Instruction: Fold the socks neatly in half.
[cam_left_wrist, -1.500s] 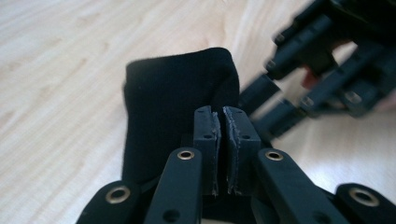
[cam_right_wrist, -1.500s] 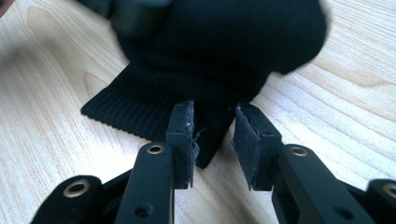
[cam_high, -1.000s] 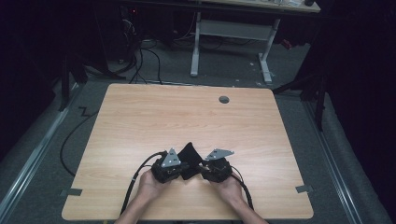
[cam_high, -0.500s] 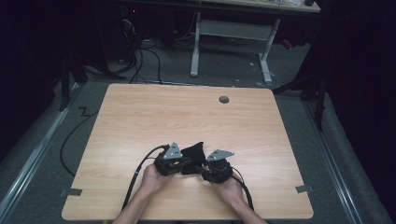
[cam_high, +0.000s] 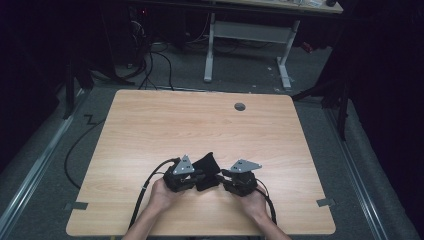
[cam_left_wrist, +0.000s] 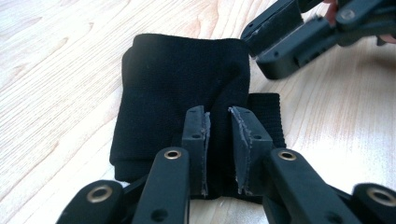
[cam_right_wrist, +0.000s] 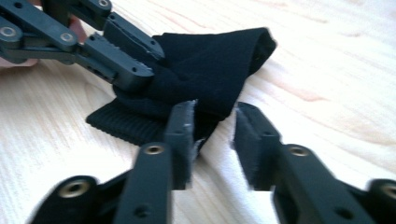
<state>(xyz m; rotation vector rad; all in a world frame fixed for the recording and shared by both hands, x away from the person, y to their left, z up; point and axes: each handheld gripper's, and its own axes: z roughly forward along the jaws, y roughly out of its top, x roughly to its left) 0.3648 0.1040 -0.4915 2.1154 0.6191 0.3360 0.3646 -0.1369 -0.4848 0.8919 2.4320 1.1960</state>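
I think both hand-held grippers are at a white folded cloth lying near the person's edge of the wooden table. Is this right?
Not quite: the cloth is black, not white, as the left gripper view shows. The rest holds: the left hand-held gripper and right hand-held gripper are both at it, near the person's edge of the wooden table.

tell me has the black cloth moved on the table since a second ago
No. The black cloth sits at the same spot near the table's front edge, equally far below the grommet hole.
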